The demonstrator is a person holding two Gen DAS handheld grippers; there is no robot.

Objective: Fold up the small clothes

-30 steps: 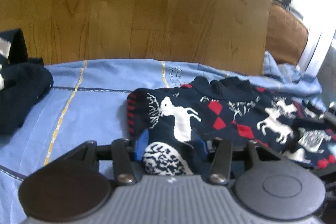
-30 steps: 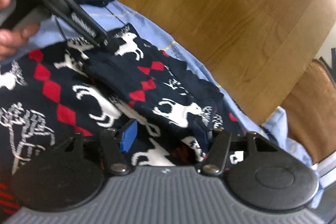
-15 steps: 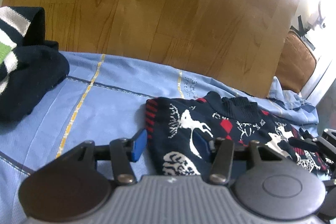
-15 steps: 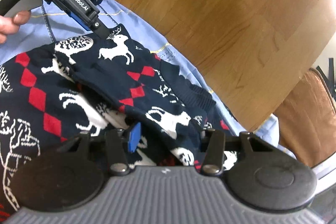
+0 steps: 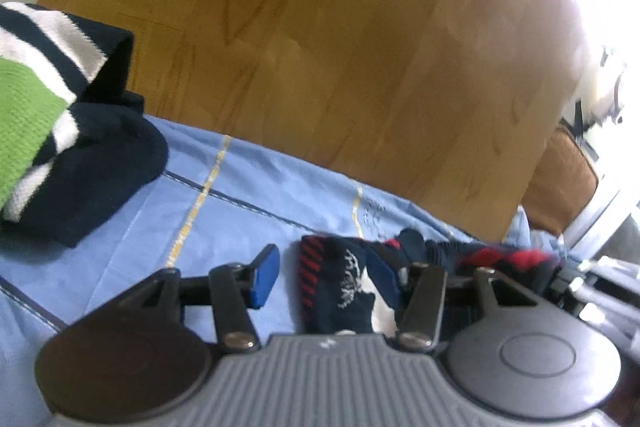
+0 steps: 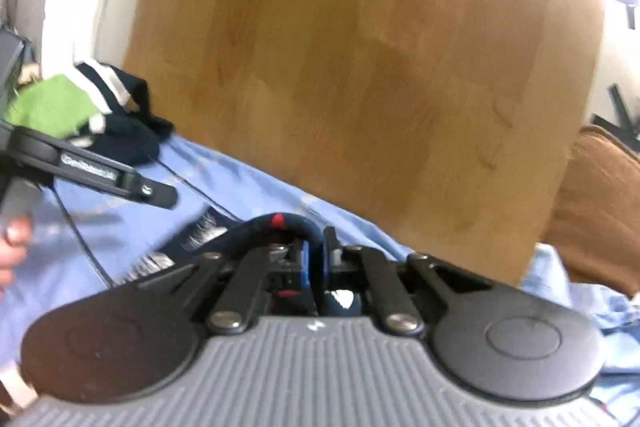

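A light blue sheet [image 5: 120,227] with yellow stripes covered the surface, and a wooden board [image 5: 360,47] stood upright behind it. On the sheet lay a navy sweater [image 5: 340,291] with red and white patterns, its long axis running across the foot of the board. The left gripper [image 5: 324,277] had its fingers apart around one sweater end, not pressing. The right gripper [image 6: 314,265] was clamped on a raised fold. Only the right view showed a hand [image 6: 12,251]; a striped garment [image 5: 48,131] lay left of the sweater.
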